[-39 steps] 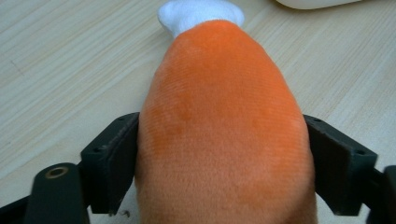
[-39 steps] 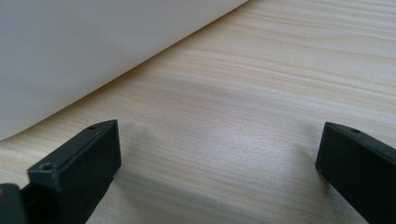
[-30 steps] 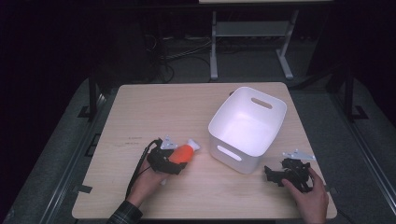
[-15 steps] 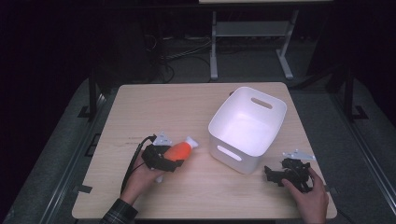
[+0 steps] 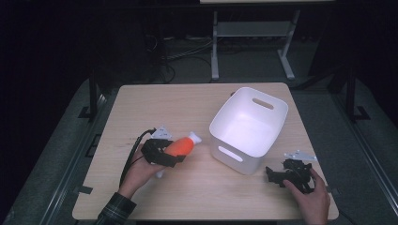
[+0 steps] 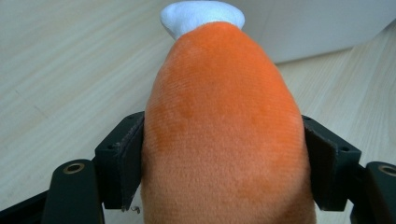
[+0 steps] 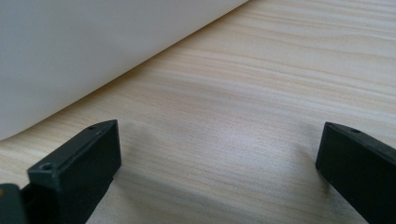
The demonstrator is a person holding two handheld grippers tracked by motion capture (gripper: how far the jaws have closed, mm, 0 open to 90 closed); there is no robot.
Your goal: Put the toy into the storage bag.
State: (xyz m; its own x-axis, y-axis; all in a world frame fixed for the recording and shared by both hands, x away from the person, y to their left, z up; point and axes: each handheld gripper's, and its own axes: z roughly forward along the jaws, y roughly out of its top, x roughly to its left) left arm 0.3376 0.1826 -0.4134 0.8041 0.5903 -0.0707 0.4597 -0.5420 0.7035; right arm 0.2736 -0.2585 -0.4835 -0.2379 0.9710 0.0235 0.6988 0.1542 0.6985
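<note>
An orange plush toy (image 5: 180, 146) with a white tip (image 5: 195, 137) is held in my left gripper (image 5: 170, 156), left of the white bin (image 5: 225, 154). In the left gripper view the orange plush (image 6: 224, 140) bulges between both black pads, which press its sides; the white tip (image 6: 201, 14) points toward the bin wall (image 6: 322, 23). My right gripper (image 5: 271, 174) rests on the table near the bin's front right corner. Its jaws stand wide apart over bare wood in the right gripper view (image 7: 219, 163), with nothing between them.
The wooden table (image 5: 155, 101) has the white bin, with handle slots, at centre right. The bin's wall (image 7: 93, 46) rises close ahead of the right gripper. A metal stand (image 5: 253, 33) and cables sit on the dark floor behind the table.
My left gripper has drawn back leftward and lifted slightly with the orange plush in it. The right gripper has stayed put.
</note>
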